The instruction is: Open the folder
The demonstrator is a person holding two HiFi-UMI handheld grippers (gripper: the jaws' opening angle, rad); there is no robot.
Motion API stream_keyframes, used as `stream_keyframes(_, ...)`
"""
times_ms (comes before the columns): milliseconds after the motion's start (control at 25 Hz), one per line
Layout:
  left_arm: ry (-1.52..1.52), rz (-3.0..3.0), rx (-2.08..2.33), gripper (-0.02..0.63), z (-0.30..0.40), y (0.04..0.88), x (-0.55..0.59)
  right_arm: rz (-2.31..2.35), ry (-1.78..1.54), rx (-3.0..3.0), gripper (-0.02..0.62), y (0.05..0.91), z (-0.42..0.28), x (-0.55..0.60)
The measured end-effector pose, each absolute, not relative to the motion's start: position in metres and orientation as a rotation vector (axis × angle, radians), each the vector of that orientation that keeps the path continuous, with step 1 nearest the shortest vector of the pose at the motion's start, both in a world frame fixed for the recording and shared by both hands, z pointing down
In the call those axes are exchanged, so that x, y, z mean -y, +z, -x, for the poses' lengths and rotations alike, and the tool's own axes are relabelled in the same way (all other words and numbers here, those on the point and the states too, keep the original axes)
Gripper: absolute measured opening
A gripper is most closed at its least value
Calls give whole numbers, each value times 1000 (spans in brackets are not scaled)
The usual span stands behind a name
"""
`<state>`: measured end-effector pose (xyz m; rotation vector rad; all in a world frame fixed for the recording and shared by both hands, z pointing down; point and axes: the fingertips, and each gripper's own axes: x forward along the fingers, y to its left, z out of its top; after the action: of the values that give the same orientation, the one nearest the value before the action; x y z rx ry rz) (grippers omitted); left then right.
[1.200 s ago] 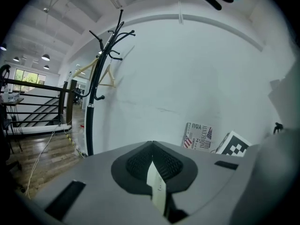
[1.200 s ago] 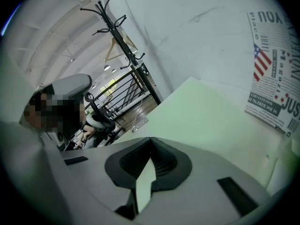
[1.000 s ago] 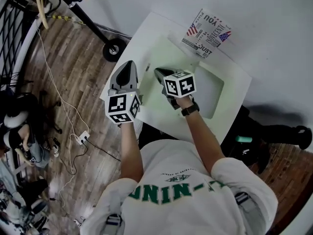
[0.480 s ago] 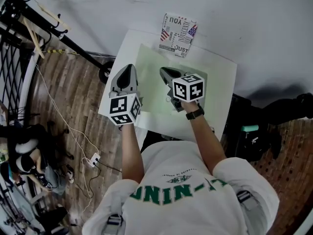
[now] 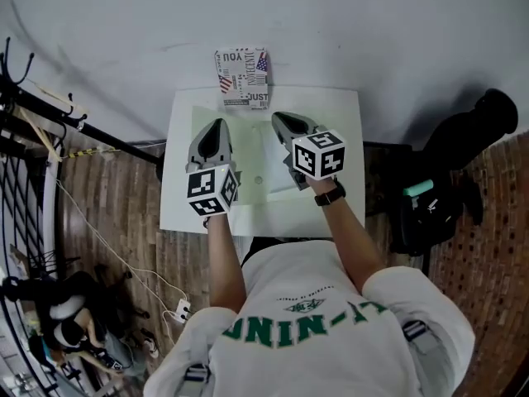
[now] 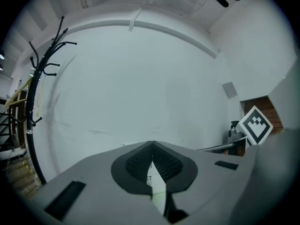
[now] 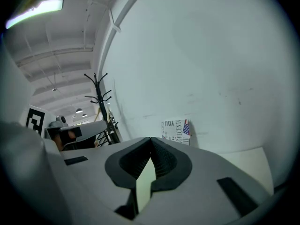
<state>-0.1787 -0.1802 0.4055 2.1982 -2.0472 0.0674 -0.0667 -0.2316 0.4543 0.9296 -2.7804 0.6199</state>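
Folder (image 5: 256, 160) lies flat on the desk (image 5: 351, 139) beneath the left gripper (image 5: 216, 124) and right gripper (image 5: 278, 117), both with jaws pressed together and empty. Unless one spreads, it could merely shove the thin cover and slide the folder.

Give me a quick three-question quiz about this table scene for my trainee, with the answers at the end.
1. True or false: the left gripper and the right gripper are both shut, with nothing between them.
2. Where does the printed card stand? A) at the far edge of the table, against the wall; B) on the floor; C) in the right gripper.
3. What colour is the folder lying on the table?
Key: 1 true; 2 A; 3 pale green.
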Motion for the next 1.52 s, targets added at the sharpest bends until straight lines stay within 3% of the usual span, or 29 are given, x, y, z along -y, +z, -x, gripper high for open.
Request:
stream_keyframes(600, 86, -2408, 1950, 15, 75, 355, 211, -1433, 252, 2728, 17, 368, -82, 251)
stream_keyframes(920, 95, -2423, 1983, 14, 66, 345, 217, -1549, 92, 2671, 17, 352, -99, 256)
stream_keyframes(1520, 116, -2394, 1990, 14, 64, 354, 227, -1511, 135, 2684, 17, 361, -98, 268)
